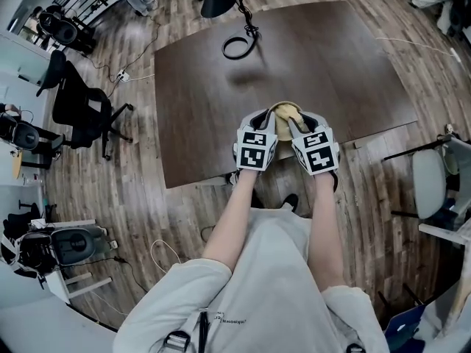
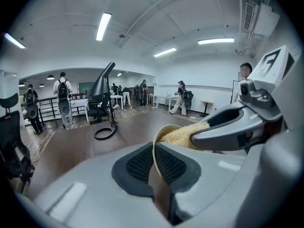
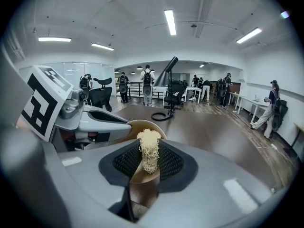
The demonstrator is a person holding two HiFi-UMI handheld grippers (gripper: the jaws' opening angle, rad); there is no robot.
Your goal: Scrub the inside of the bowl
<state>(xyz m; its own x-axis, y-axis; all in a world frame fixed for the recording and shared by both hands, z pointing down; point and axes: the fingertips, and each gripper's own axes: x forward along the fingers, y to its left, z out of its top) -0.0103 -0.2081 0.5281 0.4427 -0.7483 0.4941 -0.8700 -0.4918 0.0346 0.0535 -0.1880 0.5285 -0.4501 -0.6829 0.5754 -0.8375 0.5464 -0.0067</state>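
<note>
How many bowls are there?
1. The bowl is at the table's near edge, its rim pinched by the left gripper, while the right gripper holds a scrubber inside it. No others show.

Handheld rig, seen from above: the person wears a pale grey short-sleeved T-shirt (image 1: pixel 272 293) and dark shoes (image 1: pixel 291 201), with a black buckled strap (image 1: pixel 176 340) at the chest. The left gripper (image 2: pixel 154 161) and right gripper (image 3: pixel 144 164) have smooth light-grey moulded shells, each jaw faced with a black ribbed pad (image 3: pixel 173 163). The left cube (image 1: pixel 255 150) and right cube (image 1: pixel 316 151) are white with black square markers.
</note>
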